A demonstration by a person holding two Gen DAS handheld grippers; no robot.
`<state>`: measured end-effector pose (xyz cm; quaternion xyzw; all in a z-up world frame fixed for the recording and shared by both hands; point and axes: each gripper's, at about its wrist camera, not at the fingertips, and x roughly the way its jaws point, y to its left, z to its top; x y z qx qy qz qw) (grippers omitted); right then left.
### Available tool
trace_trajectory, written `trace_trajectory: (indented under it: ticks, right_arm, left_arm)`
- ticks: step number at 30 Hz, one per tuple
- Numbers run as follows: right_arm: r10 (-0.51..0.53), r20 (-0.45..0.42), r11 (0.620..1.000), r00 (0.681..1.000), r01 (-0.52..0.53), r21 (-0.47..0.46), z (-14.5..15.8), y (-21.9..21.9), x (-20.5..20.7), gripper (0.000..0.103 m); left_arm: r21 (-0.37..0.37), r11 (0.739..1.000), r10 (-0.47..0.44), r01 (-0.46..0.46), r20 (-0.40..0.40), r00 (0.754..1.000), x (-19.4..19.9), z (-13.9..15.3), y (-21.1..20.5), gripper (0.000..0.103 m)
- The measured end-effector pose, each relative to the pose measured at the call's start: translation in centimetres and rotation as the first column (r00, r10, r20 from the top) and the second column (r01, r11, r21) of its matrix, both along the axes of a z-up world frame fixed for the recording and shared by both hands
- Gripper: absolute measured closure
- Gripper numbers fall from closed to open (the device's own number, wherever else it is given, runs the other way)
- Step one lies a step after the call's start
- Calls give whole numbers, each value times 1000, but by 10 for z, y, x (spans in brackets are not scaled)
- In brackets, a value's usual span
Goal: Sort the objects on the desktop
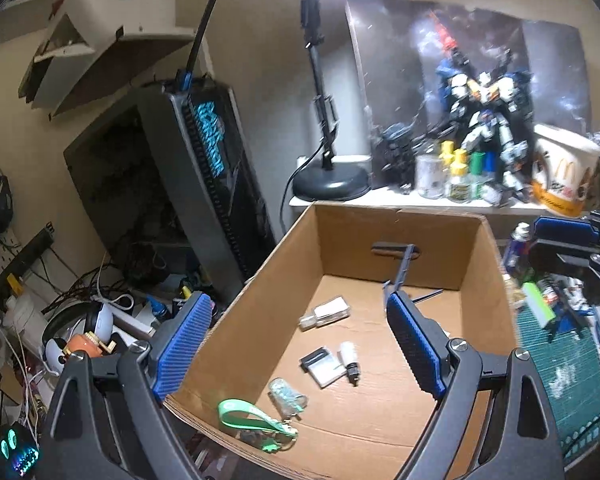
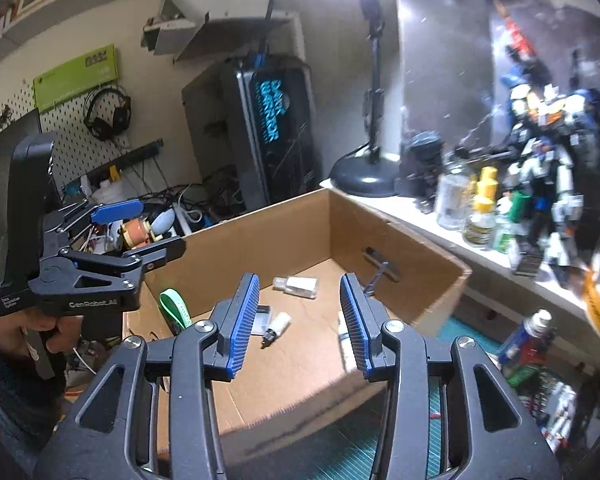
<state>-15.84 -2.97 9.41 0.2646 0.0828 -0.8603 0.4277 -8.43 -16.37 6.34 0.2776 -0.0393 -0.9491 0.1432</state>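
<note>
Both grippers hang empty over the open brown cardboard box (image 1: 380,320): left gripper (image 1: 300,344) spread wide, right gripper (image 2: 300,320) parted narrower, nothing between either pair of blue pads. On the box floor lie a limp green strap keychain (image 1: 252,416), best pinched mid-loop, and a small clear bottle (image 1: 324,314), light, hard and probably slippery, best taken across its flat sides.

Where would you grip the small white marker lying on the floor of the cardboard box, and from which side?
Probably across the white barrel of the marker, from straight above. It lies flat on the floor of the cardboard box, black tip toward the camera, so pads should close on its long sides. The flat black-and-clear packet sits close on one side, leaving little room for that finger.
</note>
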Motion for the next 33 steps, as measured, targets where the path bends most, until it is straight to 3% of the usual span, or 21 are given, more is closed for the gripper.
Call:
trace_trajectory:
  ticks: [8,16,27,33]
  right_arm:
    - [-93,-45,995,995,92,-23,19,53,25,63]
    - [-218,-65,976,974,216,-36,29,110,50,62]
    - [-404,-40,914,914,403,-42,26,193,81,62]
    - [-492,-17,870,870,492,-33,14,231,103,62]
  left_arm:
    - [-4,993,-116,116,-58,992,16,16,47,13]
    - [-15,966,-259,258,-90,962,20,27,100,13]
    - [-20,903,-430,430,-101,897,21,25,167,13]
    - [3,873,-484,487,-108,868,31,6,193,13]
